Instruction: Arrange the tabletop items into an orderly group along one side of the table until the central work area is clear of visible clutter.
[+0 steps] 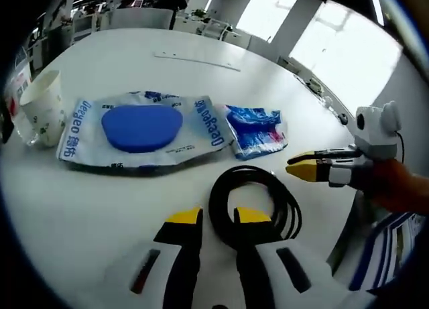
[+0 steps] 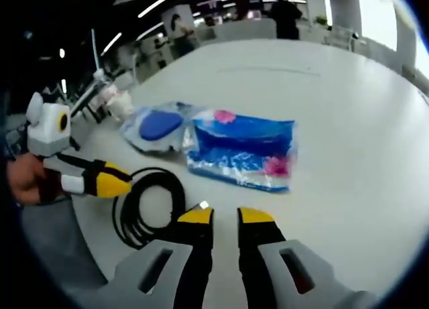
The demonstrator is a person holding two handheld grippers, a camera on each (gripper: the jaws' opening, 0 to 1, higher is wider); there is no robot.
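A black cable coil (image 1: 258,202) lies on the white table (image 1: 80,208), and its left strand runs between my left gripper's (image 1: 218,216) jaws, which are shut on it. In the right gripper view the left gripper (image 2: 126,183) touches the coil's (image 2: 149,208) rim. A white wipes packet with a blue lid (image 1: 141,129) and a blue tissue pack (image 1: 256,129) lie beyond, with a paper cup (image 1: 41,106) at the left. My right gripper (image 2: 226,217) hovers over bare table just short of the blue pack (image 2: 244,151), jaws almost together with nothing between.
A thin pale strip (image 1: 198,61) lies far across the table. The table edge (image 1: 348,222) runs close on the right, with a blue-and-white striped thing (image 1: 389,245) below it. A hand (image 2: 27,178) holds the left gripper. Desks and chairs stand behind.
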